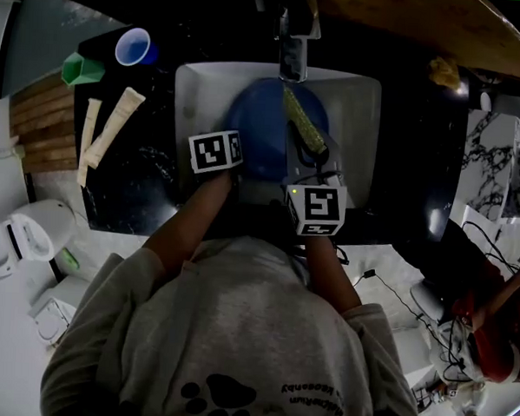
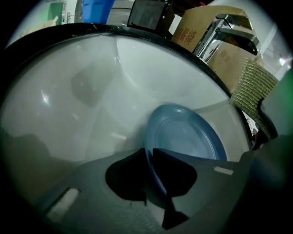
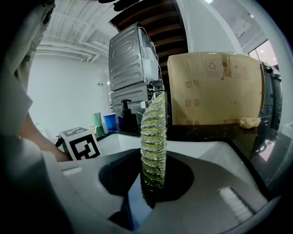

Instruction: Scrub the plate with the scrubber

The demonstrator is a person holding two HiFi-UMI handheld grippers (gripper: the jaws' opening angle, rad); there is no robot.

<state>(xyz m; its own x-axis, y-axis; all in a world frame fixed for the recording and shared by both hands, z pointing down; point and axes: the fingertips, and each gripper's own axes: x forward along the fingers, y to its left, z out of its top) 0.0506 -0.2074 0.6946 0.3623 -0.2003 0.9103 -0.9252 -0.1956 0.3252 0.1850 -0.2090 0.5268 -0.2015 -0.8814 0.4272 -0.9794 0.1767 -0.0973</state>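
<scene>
A blue plate (image 1: 260, 129) stands tilted in the white sink (image 1: 192, 90). My left gripper (image 1: 220, 148) is at the plate's left edge. In the left gripper view the plate (image 2: 187, 132) has its rim pinched between the dark pads, so my left gripper (image 2: 149, 155) is shut on it. My right gripper (image 1: 317, 193) is shut on a yellow-green mesh scrubber (image 1: 304, 122), which lies over the right part of the plate. In the right gripper view the scrubber (image 3: 153, 137) sticks up from between the closed jaws of that gripper (image 3: 150, 185).
The faucet (image 1: 294, 52) hangs over the back of the sink. A blue cup (image 1: 134, 47), a green cup (image 1: 80, 67) and cream rolls (image 1: 112, 125) lie on the black counter to the left. A cardboard box (image 3: 215, 87) stands behind the sink.
</scene>
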